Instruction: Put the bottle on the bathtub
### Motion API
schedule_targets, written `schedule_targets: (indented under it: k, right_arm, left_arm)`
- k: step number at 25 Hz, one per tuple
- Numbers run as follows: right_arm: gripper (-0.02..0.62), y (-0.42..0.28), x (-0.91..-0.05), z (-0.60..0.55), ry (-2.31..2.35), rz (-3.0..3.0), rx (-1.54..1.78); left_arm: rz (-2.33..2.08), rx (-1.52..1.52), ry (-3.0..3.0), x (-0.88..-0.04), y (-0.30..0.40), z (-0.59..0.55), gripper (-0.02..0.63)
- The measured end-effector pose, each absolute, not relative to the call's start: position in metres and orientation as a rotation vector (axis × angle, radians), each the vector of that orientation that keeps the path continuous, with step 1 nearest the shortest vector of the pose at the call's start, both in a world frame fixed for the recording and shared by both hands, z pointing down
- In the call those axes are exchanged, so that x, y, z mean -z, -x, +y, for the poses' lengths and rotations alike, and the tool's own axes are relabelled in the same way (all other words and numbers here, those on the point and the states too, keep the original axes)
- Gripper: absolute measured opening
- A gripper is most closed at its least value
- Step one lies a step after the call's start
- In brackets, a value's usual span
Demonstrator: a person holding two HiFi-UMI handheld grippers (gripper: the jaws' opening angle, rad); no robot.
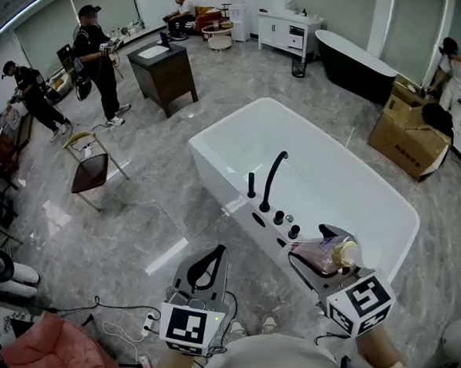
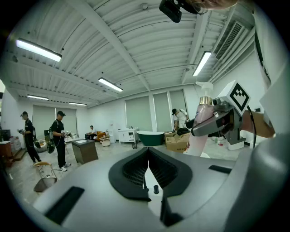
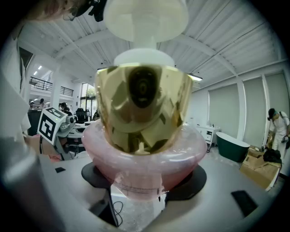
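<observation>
A pink pump bottle [image 1: 324,254] with a gold collar and white pump head lies sideways in my right gripper [image 1: 318,261], whose jaws are shut on its body. In the right gripper view the bottle [image 3: 145,154] fills the middle, its gold collar [image 3: 144,108] facing the camera. In the left gripper view the same bottle [image 2: 202,127] hangs at the right. The white bathtub [image 1: 236,151] stands just ahead, with a black faucet [image 1: 271,180] and knobs on its near rim. My left gripper [image 1: 207,269] is shut with nothing in it, its pads [image 2: 136,170] pressed together.
A folding chair [image 1: 93,165] stands left of the tub. A dark cabinet [image 1: 164,72] is behind, with a black tub [image 1: 356,62] and cardboard boxes [image 1: 407,137] at the back right. Several people stand at the far left and right. A power strip and cables [image 1: 138,327] lie near my feet.
</observation>
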State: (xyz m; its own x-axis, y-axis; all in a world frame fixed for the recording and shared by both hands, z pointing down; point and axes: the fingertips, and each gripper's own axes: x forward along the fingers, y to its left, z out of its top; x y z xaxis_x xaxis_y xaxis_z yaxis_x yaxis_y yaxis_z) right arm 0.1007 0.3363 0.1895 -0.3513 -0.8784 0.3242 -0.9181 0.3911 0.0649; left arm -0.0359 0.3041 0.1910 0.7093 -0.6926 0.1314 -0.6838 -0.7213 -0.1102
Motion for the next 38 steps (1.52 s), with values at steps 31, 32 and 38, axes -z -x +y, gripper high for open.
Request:
schedule_targets:
  k: [31, 32, 38]
  right_arm:
    - [0.336, -0.144, -0.248, 0.345, -1.388, -2.429, -0.321]
    - [0.336, -0.143, -0.252, 0.341, -1.382, -2.429, -0.32]
    - [0.336, -0.126, -0.279, 0.309, -1.334, -2.435, -0.343]
  left_arm:
    - [1.271, 0.373, 2.776, -0.242, -0.009, 0.321, 0.02]
    - [1.275, 0.371, 2.775, -0.245, -0.008, 0.316, 0.02]
    - [1.297, 0.39, 2.743, -0.262, -0.006, 0.285, 0.02]
